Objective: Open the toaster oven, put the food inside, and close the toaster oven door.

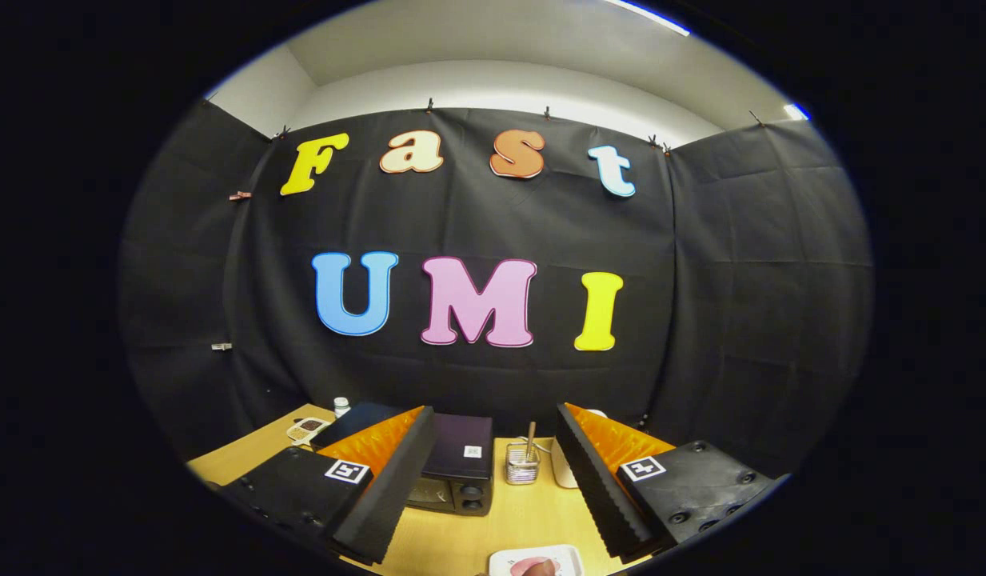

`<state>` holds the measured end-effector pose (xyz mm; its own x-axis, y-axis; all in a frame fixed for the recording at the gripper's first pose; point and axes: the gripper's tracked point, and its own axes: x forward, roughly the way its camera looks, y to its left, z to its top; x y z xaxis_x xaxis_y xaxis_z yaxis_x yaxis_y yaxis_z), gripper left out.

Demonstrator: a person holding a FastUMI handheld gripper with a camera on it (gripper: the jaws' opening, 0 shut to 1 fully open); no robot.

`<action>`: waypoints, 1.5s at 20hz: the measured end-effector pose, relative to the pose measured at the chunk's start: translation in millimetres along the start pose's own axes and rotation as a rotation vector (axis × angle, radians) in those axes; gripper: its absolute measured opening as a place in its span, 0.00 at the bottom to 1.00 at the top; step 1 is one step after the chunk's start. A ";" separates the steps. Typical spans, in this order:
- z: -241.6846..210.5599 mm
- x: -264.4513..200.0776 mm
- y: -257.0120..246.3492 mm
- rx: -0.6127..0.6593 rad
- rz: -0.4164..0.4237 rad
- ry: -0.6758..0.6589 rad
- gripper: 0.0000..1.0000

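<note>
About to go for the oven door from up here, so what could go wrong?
1. The toaster oven sits partly behind the left finger of the open gripper, so its door is hard to judge; you may miss the handle.
2. The small wire holder stands close beside the oven; a swing could knock it over.
3. The plate with food lies just below the fingers; lowering may hit it.

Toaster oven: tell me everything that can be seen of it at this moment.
The toaster oven is a dark boxy appliance standing upright on the wooden table, against the black cloth wall. Its flat top carries a small white sticker, and two round knobs sit one above the other at the front's right end. The door looks closed, though the left finger hides part of the front. The gripper is open, its fingers wide apart, not touching the oven. A wire holder stands just to its right.
</note>
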<state>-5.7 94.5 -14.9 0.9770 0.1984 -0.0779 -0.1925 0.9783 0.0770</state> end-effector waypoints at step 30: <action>-247.6 147.0 188.3 0.048 -0.027 0.513 0.98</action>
<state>79.1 322.8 -257.9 0.8085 0.1886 -0.5574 -0.1511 0.9820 0.1130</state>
